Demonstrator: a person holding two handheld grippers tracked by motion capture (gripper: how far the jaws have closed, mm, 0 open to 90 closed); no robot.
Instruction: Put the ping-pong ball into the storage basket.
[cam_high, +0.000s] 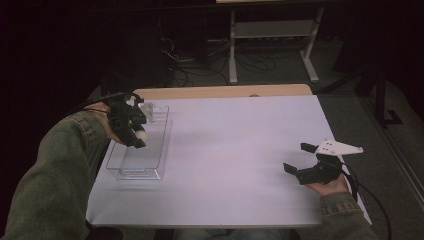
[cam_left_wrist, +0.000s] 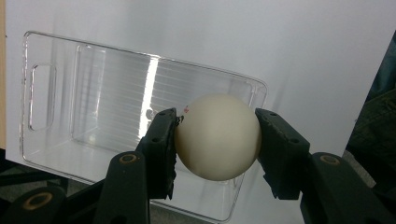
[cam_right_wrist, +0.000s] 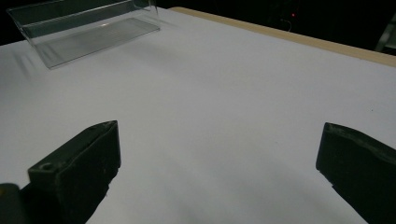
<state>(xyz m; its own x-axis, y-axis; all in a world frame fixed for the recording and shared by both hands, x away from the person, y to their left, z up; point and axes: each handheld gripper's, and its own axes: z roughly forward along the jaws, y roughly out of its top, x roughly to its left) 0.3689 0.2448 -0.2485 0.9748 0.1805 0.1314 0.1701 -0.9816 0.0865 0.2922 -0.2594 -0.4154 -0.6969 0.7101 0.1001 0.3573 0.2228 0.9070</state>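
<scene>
A cream-white ball (cam_left_wrist: 217, 136) sits clamped between the black jaws of my left gripper (cam_left_wrist: 215, 140), held in the air over a clear plastic bin (cam_left_wrist: 93, 88). From above, the left gripper (cam_high: 139, 136) with the ball (cam_high: 141, 134) hovers over the bin (cam_high: 150, 162) at the table's left side. My right gripper (cam_high: 299, 157) rests low at the right of the table, jaws spread wide with bare white surface between them. In the right gripper view the gripper (cam_right_wrist: 219, 158) faces the bin (cam_right_wrist: 84, 32) far off.
A white sheet (cam_high: 235, 155) covers the table, with a wooden edge (cam_high: 225, 91) showing at the far side. A desk frame (cam_high: 270, 45) and cables stand on the dark floor beyond. The bin holds nothing.
</scene>
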